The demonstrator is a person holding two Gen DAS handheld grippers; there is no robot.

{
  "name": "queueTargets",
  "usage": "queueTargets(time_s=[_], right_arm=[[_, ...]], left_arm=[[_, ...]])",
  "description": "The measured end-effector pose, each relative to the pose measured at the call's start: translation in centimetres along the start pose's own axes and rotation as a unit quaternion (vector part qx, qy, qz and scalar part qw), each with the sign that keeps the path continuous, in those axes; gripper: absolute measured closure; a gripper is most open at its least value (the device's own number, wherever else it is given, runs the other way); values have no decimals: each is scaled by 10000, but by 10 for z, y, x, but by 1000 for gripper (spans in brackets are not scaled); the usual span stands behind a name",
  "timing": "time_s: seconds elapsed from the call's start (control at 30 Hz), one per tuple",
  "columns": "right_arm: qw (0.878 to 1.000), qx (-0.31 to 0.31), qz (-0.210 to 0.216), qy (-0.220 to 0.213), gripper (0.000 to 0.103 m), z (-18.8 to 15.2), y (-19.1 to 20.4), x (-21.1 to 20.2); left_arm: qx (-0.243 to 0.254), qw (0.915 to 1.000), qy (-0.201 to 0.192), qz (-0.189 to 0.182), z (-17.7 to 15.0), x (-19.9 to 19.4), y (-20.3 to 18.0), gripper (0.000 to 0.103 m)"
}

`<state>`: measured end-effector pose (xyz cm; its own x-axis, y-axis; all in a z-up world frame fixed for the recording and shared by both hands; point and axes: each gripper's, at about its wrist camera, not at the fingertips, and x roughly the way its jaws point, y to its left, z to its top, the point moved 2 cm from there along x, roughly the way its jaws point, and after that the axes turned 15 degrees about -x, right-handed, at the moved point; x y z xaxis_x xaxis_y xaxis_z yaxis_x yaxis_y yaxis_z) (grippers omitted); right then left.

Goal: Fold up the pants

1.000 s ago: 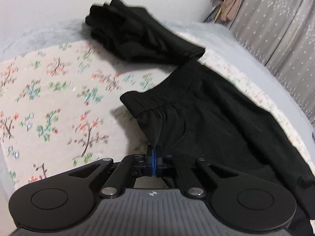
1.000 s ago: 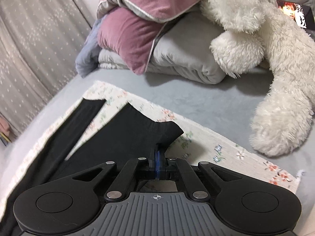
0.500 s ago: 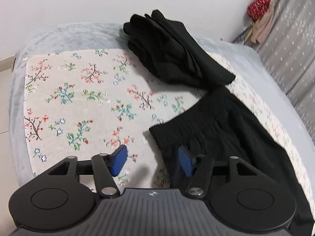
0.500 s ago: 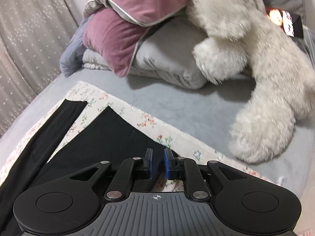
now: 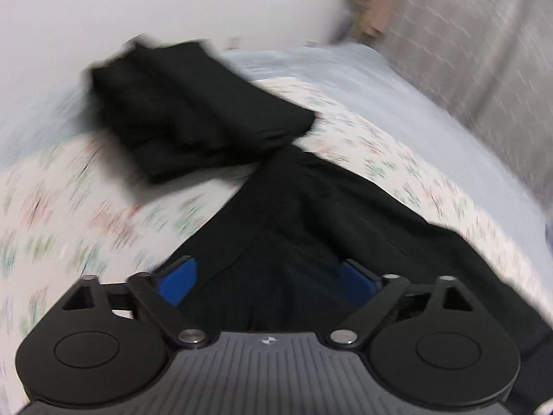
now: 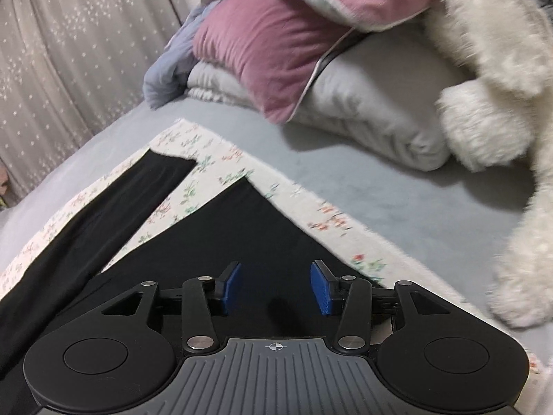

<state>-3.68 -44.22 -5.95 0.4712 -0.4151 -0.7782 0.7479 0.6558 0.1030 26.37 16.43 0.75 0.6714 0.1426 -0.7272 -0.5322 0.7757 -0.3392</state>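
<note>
The black pants (image 5: 345, 214) lie spread flat on a floral cloth (image 5: 69, 221) over the bed (image 6: 397, 193), waist end under the left wrist view and two legs running away in a V in the right wrist view (image 6: 221, 238). The fabric looks thin, soft and limp, with a gathered waistband; it is probably light and will sag and drape from any single pinch, so it likely wants two holds at once. Sensible places seem to be the thicker waistband corner for one side and a leg hem (image 6: 172, 164) or the outer seam for the other, pinching through the edge and not the flat middle, where the jaws would likely slide.

The left gripper (image 5: 273, 280) hovers just over the waist area, jaws wide apart and holding nothing; this view is motion-blurred. The right gripper (image 6: 275, 288) sits above the nearer leg, jaws also apart and empty.

A second dark folded garment (image 5: 193, 103) lies near the pants' top end. Pillows (image 6: 262, 48) and a white plush toy (image 6: 497, 79) sit beyond the cloth.
</note>
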Motion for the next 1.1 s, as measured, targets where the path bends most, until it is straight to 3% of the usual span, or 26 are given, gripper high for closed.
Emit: queueTargets(time_s=[0.1,0.2,0.3,0.43,0.53,0.63,0.73,0.8,0.83,0.87,0.9,0.93,1.0,1.03,1.1], right_arm=[[9997,-226,45,6,59,2,11,4],[9992,-380,104,8,51,4,18,8],[9991,-336,266,66,50,11,21,21],[9979,-449,426,170,50,34,32,47],[9961,-719,510,30,50,65,47,64],[9944,-798,696,-26,50,106,63,99],[9915,-1127,634,128,50,134,85,150],[9906,-1194,601,289,50,144,95,182],[9907,-1169,586,377,50,147,99,197],[9908,-1127,603,450,51,148,102,209],[9903,-1151,637,448,62,147,105,218],[9882,-1378,564,353,87,145,113,222],[9804,-1896,444,288,101,142,127,223],[9770,-2093,325,234,102,143,132,220],[9755,-2192,138,-95,102,149,131,206]], left_arm=[[632,9978,-169,58,11,19,-27,0],[1080,9942,5,3,21,46,-49,0],[1422,9898,125,34,30,72,-64,0],[1906,9816,98,111,43,99,-79,0],[2215,9749,228,-53,48,114,-92,0],[2689,9625,265,-247,44,126,-104,0],[3152,9489,149,-85,38,142,-114,0],[3138,9492,210,96,36,158,-115,3],[3017,9529,297,127,34,164,-113,28],[2914,9556,403,151,31,170,-113,45],[2849,9571,507,154,27,174,-113,76],[2874,9565,492,48,22,177,-117,93],[3190,9474,209,136,12,175,-126,92],[3280,9445,113,139,10,173,-131,92],[3130,9497,-26,-6,11,167,-139,92]])
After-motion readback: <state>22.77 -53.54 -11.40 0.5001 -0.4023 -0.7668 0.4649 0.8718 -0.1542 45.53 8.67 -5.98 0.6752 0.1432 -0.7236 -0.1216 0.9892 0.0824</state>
